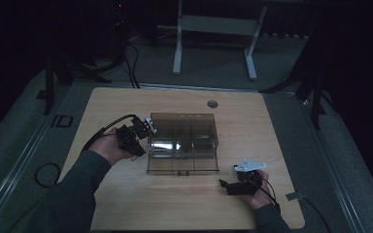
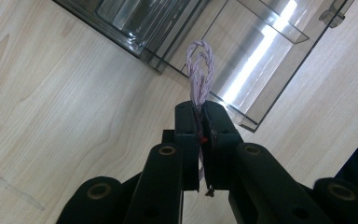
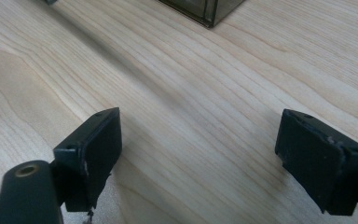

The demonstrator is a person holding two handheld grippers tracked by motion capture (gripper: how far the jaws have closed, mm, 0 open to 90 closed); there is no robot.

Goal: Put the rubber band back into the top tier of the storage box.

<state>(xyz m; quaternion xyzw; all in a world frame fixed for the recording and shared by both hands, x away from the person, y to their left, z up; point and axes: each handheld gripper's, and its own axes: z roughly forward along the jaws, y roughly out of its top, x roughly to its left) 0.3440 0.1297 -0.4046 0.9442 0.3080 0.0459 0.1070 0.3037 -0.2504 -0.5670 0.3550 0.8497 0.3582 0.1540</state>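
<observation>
A: What is the left gripper (image 2: 199, 116) holding?

B: A loop of string (image 2: 200, 70). It is pale, whitish with a faint purple tint, and twisted like a thin cord. The jaws are clamped tight on its lower part, and the loop stands out past the tips. A short end hangs down between the jaws, behind the pads.

A: Where is that in the scene?

B: In the high view the left gripper (image 1: 143, 127) sits at the left end of the box (image 1: 182, 143), just beside its wall. In the left gripper view the loop points toward a corner of the box (image 2: 242, 56), above the table (image 2: 65, 93).

A: What does the box look like?

B: Clear, smoky-tinted plastic, with thin walls inside that split it into compartments. I cannot tell how many. A lid or flap seems to lie open on the near side.

A: And the right gripper (image 1: 229, 186)?

B: Its jaws stand wide apart with nothing between them, low over bare wood (image 3: 191, 116), well apart from the box on the near right.

A: Count them for me.

B: One string, one box, two grippers, one table.
</observation>
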